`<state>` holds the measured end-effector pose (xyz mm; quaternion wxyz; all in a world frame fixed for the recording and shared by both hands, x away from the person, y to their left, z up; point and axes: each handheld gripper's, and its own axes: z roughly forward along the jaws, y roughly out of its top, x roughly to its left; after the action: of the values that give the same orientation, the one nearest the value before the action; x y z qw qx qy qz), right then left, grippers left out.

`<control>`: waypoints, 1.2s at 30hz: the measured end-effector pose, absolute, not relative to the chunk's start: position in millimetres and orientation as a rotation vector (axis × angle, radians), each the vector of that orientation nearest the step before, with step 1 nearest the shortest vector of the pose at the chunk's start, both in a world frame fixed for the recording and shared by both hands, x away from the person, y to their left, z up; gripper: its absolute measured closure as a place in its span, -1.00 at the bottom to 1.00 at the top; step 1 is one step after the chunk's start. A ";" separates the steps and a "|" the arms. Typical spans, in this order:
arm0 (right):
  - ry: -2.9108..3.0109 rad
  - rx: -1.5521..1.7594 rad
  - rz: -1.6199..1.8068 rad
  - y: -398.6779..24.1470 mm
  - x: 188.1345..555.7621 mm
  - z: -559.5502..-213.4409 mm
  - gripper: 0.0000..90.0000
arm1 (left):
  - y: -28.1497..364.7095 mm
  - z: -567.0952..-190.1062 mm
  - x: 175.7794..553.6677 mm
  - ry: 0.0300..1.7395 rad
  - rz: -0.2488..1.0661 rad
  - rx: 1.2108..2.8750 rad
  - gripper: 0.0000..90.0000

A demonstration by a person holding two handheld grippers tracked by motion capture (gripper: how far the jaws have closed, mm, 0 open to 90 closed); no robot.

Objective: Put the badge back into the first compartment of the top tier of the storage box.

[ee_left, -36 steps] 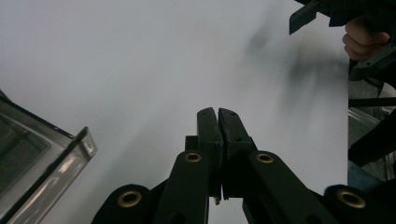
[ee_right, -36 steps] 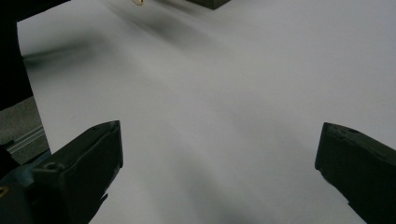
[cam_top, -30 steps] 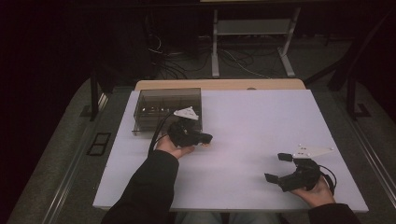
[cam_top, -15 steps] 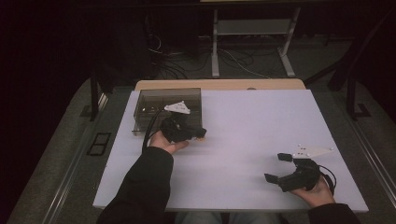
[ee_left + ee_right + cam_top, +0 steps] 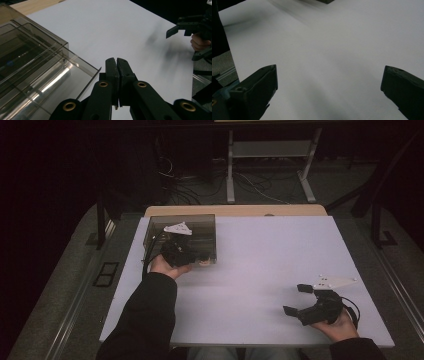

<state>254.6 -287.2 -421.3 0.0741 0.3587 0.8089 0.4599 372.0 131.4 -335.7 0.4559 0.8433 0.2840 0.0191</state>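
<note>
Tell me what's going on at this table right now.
A person holds a gripper in each hand over a white table. The left gripper, jaws shut with nothing visibly between them, is at the near corner of a smoky clear plastic box at the table's far left. The right gripper rests open near the front right edge, apart from the box.
</note>
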 end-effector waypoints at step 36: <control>2.424 1.081 1.381 -288.0 255.4 -421.6 -0.99 | 182.2 -300.8 374.8 0.759 0.147 2.057 0.96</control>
<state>255.4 -288.0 -421.6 0.0746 0.3604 0.8079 0.4603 374.8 182.2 -300.8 0.4547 0.8337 0.3074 0.0597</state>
